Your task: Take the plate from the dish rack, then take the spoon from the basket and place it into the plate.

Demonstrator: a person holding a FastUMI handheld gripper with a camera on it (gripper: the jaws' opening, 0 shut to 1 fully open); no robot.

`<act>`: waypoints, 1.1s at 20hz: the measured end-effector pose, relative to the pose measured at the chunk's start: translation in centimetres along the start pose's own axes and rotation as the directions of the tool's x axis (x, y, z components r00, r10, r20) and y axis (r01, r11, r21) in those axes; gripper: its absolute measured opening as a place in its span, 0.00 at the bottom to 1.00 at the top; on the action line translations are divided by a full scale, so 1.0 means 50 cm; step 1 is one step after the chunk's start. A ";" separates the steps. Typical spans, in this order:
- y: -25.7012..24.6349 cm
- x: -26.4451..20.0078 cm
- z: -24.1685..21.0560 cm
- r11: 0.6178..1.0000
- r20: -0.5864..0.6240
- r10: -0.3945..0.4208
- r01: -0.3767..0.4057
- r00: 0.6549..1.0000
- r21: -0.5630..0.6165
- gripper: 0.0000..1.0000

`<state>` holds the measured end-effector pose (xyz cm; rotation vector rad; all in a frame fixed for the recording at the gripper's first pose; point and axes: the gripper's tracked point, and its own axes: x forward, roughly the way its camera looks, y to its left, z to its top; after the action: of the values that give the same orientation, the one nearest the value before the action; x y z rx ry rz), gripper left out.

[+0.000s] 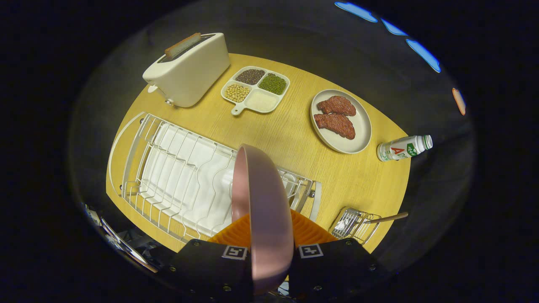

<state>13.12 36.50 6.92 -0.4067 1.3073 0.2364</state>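
Gripper view — tool (269,235) clamps pink plate (261,206) above dish rack (168,176).

Spoon (385,218) bowl hidden inside the wire basket (353,225); plate's (263,210) lower rim behind the claw (271,252)

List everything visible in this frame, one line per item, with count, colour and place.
plate: 1, pink, on edge between the fingers, above the dish rack
dish rack: 1, white wire, on the table
basket: 1, wire, right of the rack
spoon: 1, wooden handle, sticking out of the basket
toaster: 1, cream, beyond the rack, toast in its slot
divided tray: 1, white, four grains
meat plate: 1, beige, two reddish-brown slabs
bottle: 1, white, lying down
table: 1, yellow wood
gripper: 1, fingers shut on the plate
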 end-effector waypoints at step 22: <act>-0.013 -0.199 -0.272 0.827 0.239 0.445 -0.499 0.863 0.260 0.30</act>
<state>-1.15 30.78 13.87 0.2198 1.2346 0.4625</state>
